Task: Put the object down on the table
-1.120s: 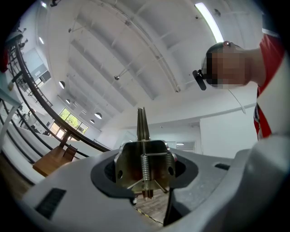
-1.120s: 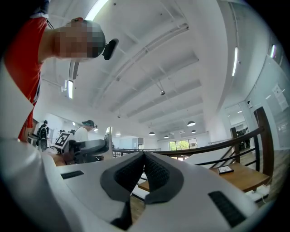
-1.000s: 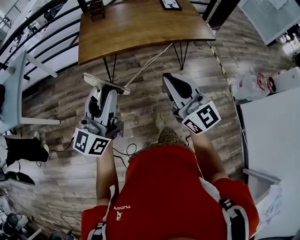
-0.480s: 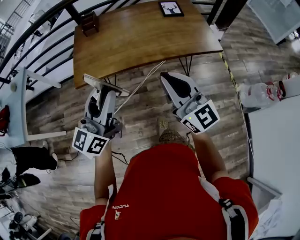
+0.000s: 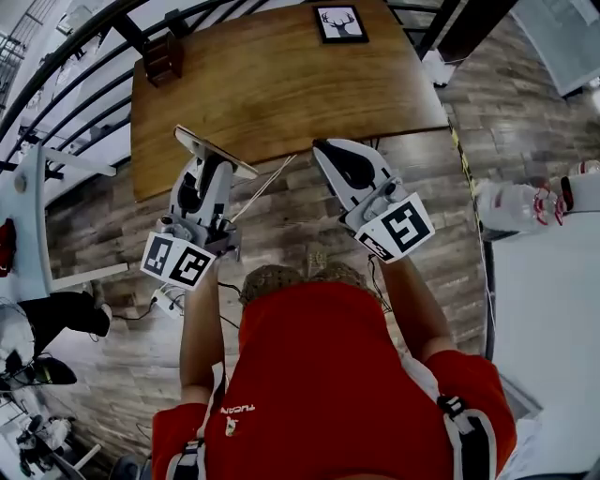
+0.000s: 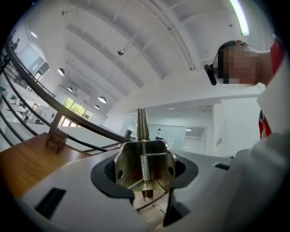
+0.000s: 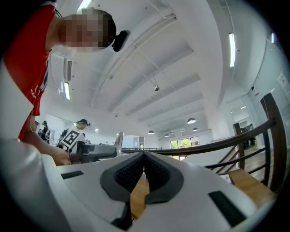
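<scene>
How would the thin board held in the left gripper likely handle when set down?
The thin board looks stiff: it juts from the left gripper without sagging. Being flat, it should lie stable on the table, not roll. Its metal spring clip probably weights one end.

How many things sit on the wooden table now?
2, both on the brown wooden table: a black-framed deer picture at its far edge, a small dark wooden stand near its far-left corner. That edge is cropped; more may be hidden.
</scene>
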The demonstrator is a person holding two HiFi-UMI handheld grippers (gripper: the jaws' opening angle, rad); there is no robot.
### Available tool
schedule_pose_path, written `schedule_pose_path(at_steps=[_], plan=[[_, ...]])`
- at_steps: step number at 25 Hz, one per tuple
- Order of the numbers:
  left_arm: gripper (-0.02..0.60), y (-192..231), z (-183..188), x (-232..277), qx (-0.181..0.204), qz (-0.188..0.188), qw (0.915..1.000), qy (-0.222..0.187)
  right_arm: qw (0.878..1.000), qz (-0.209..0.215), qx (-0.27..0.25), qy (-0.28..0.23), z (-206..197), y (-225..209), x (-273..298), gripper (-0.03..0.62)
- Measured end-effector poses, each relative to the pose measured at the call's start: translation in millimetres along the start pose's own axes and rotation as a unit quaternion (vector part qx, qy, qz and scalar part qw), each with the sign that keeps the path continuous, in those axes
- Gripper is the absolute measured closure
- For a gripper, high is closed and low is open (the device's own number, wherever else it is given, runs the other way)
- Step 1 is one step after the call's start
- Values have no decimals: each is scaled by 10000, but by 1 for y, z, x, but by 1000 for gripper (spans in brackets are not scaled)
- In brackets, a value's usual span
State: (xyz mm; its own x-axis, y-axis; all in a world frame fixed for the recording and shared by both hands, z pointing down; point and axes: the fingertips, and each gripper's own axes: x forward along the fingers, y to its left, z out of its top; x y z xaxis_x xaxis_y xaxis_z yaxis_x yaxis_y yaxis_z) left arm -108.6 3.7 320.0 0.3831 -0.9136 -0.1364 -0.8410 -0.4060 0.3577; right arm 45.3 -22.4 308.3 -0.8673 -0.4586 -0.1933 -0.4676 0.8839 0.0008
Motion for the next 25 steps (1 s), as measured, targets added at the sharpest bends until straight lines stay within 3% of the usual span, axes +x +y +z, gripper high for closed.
schedule_pose_path(at_steps=[14,25], plan=[[393,82,-46,102,-369,-222,9964,736,9976,-522,-75,440,-36,-69,62,569],[393,167,-89,166,-935,-364,9817,1620,9919,-1013,-34,762,-69,-108,127,569]])
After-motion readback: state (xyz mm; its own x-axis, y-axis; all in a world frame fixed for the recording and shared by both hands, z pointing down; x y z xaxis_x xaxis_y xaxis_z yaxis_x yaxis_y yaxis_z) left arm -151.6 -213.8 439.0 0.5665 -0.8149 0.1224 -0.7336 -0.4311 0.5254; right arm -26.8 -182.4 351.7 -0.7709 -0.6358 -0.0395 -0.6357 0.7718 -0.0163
